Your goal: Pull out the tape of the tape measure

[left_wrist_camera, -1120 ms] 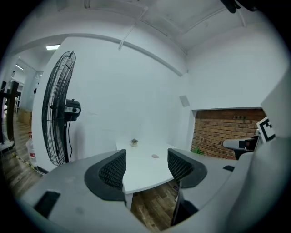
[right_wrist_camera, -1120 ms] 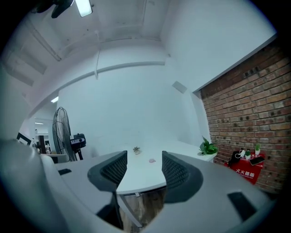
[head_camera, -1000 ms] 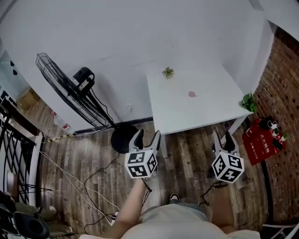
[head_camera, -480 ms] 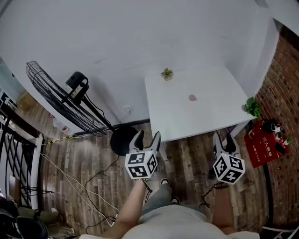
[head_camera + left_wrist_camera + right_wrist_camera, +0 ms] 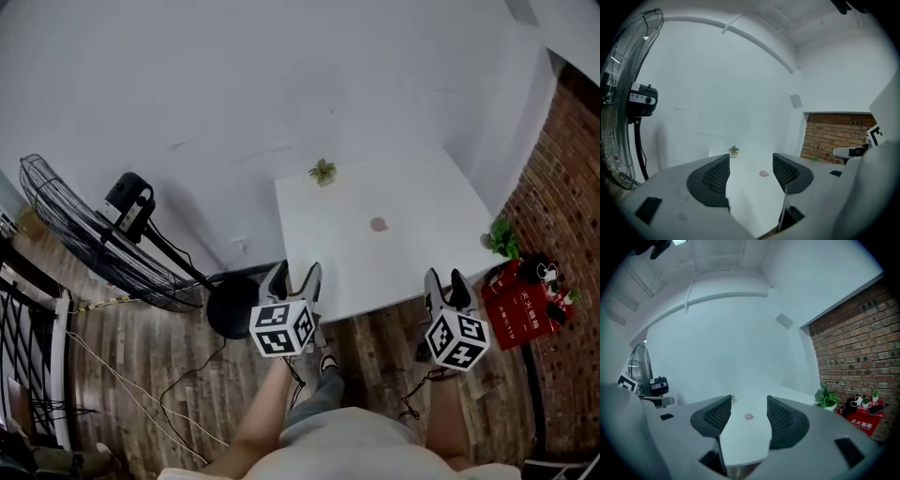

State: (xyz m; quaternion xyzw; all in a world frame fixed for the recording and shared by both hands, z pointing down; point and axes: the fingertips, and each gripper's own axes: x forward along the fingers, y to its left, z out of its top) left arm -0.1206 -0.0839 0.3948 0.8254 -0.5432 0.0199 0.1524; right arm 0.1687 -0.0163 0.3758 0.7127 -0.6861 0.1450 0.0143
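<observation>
Table (image 5: pixel 422 202) with pink object (image 5: pixel 378 224), too small to identify

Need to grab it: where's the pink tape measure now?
Head view: the tape measure lies near the middle of the white table, right of the small plant.

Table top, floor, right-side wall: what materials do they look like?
Table top: smooth, matte white, no grain; painted board or laminate, can't tell which. Floor: wood-look planks with grain and seams; real wood or laminate. Wall: exposed red brick, mortar lines visible.
</observation>
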